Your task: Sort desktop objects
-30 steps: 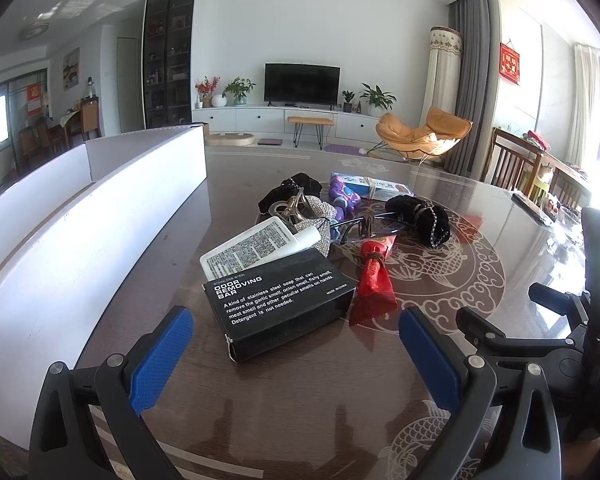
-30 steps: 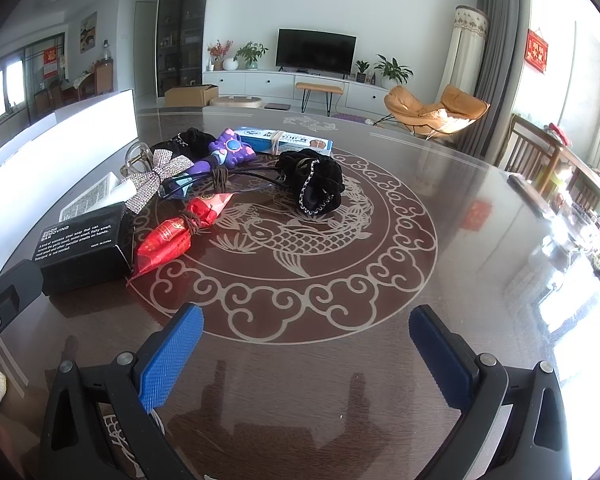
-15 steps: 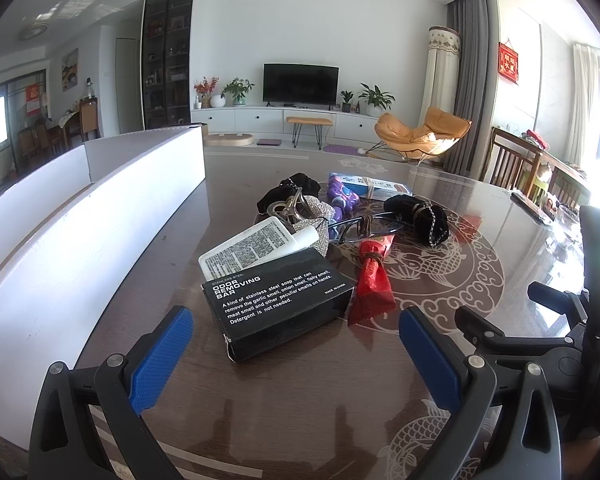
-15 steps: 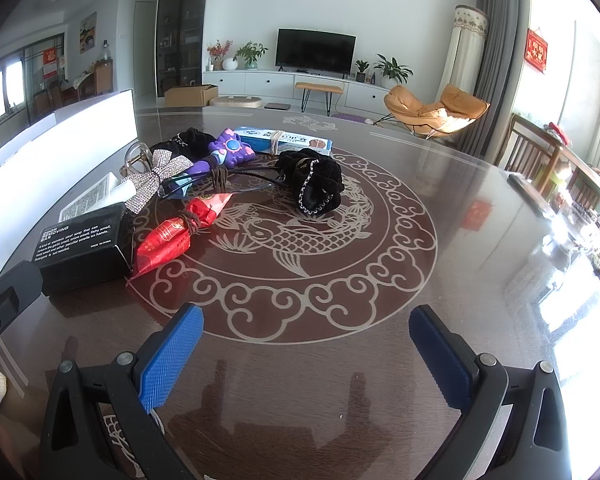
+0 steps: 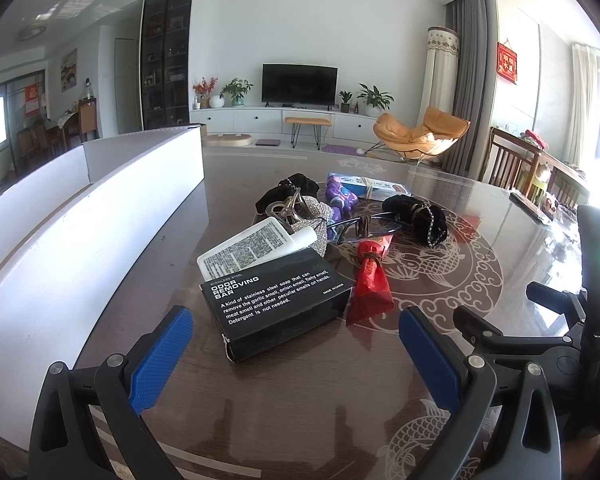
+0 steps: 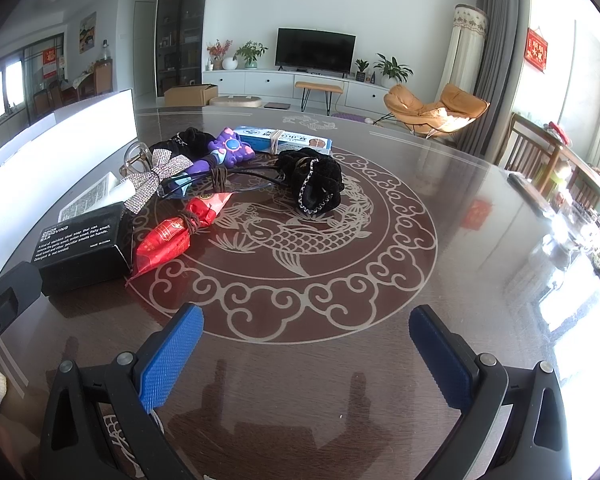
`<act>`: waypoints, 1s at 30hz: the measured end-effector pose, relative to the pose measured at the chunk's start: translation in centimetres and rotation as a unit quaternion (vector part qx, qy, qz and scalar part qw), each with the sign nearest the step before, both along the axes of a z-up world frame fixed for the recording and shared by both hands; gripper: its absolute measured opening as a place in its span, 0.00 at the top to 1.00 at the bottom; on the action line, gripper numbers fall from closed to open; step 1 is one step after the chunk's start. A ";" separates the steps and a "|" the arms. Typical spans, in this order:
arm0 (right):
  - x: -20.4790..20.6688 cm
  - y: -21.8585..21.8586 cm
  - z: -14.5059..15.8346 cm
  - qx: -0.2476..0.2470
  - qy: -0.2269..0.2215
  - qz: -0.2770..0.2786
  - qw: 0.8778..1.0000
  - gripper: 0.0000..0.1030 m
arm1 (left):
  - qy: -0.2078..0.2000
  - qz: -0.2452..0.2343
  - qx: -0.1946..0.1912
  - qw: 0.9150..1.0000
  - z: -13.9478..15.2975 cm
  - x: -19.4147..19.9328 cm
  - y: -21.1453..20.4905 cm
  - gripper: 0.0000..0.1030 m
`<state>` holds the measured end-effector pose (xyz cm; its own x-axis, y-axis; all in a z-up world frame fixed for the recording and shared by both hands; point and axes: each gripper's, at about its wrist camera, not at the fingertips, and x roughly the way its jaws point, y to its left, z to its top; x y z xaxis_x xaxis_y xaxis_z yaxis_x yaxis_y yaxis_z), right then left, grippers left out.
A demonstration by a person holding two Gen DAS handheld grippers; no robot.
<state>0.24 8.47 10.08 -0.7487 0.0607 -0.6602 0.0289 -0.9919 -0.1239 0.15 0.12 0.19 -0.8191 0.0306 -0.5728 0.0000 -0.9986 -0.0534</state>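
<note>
I hold both grippers, left (image 5: 294, 344) and right (image 6: 306, 344), spread wide and empty; two black scrunchies (image 6: 316, 184), one black box (image 5: 278, 304) lie on the table (image 6: 440, 240).

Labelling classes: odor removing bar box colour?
Black box with white lettering; clearest in left wrist view.

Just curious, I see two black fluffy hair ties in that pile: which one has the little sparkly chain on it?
The black hair tie lying alone on the fish pattern, right of the glasses. The other black hair tie sits behind the silver bow.
</note>
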 end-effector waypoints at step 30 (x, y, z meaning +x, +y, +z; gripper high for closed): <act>0.0 0.1 -0.4 -0.002 -0.002 -0.001 1.000 0.00 | 0.002 -0.005 -0.004 1.000 -0.3 0.0 0.4 0.00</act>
<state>0.20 8.53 9.71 -0.7457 0.0599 -0.6636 0.0265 -0.9925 -0.1194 0.14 0.51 -0.09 -0.8213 0.0335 -0.5695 -0.0095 -0.9989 -0.0451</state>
